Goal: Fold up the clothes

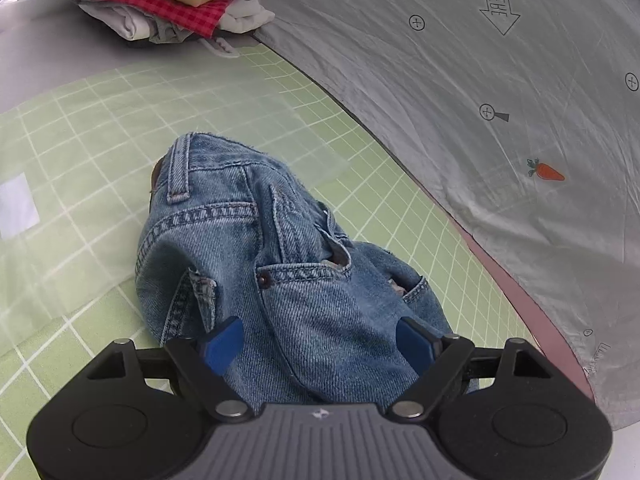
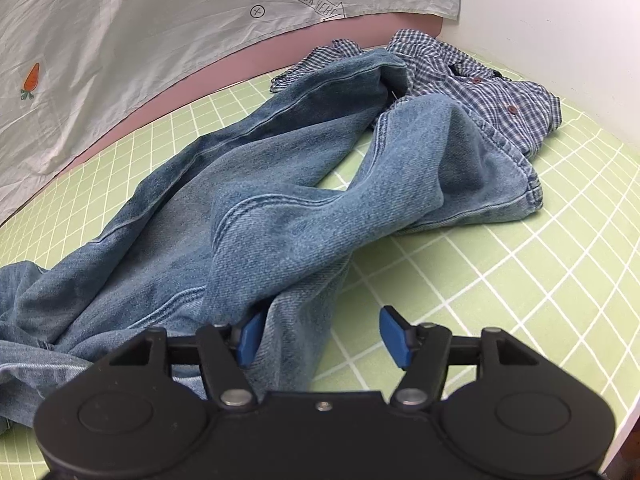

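One crumpled pair of blue jeans (image 2: 248, 200) lies unfolded.

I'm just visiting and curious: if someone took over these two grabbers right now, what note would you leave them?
Left gripper: open, jaws either side of the waist end of the jeans, not clamped.
Right gripper: open, at the jeans' leg fabric; one finger is tucked under a fold.
The jeans lie crumpled and twisted on the green grid mat, leg ends resting on a blue checked shirt.
Done: a stack of folded clothes sits at the mat's far corner.
Left: flatten and fold the jeans, then the checked shirt.
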`<state>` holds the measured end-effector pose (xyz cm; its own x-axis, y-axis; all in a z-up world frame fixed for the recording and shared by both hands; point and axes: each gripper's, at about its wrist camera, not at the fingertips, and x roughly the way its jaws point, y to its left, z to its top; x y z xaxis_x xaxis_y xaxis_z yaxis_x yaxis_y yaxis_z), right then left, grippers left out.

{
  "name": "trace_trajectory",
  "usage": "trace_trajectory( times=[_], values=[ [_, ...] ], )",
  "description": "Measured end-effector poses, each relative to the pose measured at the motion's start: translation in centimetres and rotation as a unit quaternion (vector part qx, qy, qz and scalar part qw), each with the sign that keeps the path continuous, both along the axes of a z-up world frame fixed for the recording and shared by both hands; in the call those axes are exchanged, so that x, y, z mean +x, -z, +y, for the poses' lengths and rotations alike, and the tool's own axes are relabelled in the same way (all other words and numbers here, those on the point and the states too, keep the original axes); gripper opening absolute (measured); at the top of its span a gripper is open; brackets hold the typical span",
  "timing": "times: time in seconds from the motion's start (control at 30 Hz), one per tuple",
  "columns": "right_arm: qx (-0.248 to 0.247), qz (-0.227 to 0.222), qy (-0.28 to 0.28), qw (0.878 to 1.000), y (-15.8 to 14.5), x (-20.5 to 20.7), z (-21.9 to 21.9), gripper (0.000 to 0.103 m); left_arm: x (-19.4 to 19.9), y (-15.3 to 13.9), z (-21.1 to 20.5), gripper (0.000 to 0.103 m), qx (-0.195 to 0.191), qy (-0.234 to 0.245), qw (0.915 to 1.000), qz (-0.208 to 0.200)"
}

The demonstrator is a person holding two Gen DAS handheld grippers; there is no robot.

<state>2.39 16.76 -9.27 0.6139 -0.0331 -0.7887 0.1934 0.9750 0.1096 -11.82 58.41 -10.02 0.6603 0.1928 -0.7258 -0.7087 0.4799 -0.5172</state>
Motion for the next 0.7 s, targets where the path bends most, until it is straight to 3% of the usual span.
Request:
trace_trajectory(
  times=[0.1,0.13,0.17,0.2,0.27,0.37,0.5,0.63,0.7],
  values=[
    [0.004,0.001,0.014,1.0,0.1,-0.3,-0.2,0.066,0.7,0.6,0.8,0.082,-0.013,-0.009,0.9998,0.014],
    [0.004,0.0,0.016,1.0,0.0,-0.3,-0.2,0.067,0.9,0.7,0.9,0.076,-0.009,-0.011,0.9997,0.018],
    [0.004,-0.001,0.018,1.0,0.0,-0.4,-0.1,0.067,1.0,0.8,1.0,0.048,-0.004,-0.012,0.9997,0.022],
    [0.004,-0.002,0.02,1.0,-0.1,-0.5,-0.1,0.067,1.1,0.8,1.1,0.031,0.003,-0.012,0.9995,0.03],
    [0.002,-0.004,0.022,1.0,-0.2,-0.6,0.1,0.067,1.0,0.7,1.3,0.018,0.017,-0.011,0.9991,0.038],
    [-0.005,-0.01,0.023,1.0,-0.6,-0.8,0.7,0.067,-0.6,-1.4,1.7,0.014,0.069,-0.016,0.9969,0.035],
    [-0.008,-0.024,0.02,0.999,-1.2,-1.3,1.7,0.067,-4.9,-4.7,3.8,0.013,0.107,-0.046,0.9929,0.025],
    [-0.008,-0.03,0.013,0.999,-1.6,-1.8,2.7,0.068,-9.9,-4.9,5.7,0.013,0.133,-0.093,0.9844,0.066],
    [-0.012,-0.033,0.008,0.999,-1.7,-2.1,3.3,0.07,-11.9,-3.7,6.7,0.013,0.144,-0.119,0.9766,0.107]
  ],
)
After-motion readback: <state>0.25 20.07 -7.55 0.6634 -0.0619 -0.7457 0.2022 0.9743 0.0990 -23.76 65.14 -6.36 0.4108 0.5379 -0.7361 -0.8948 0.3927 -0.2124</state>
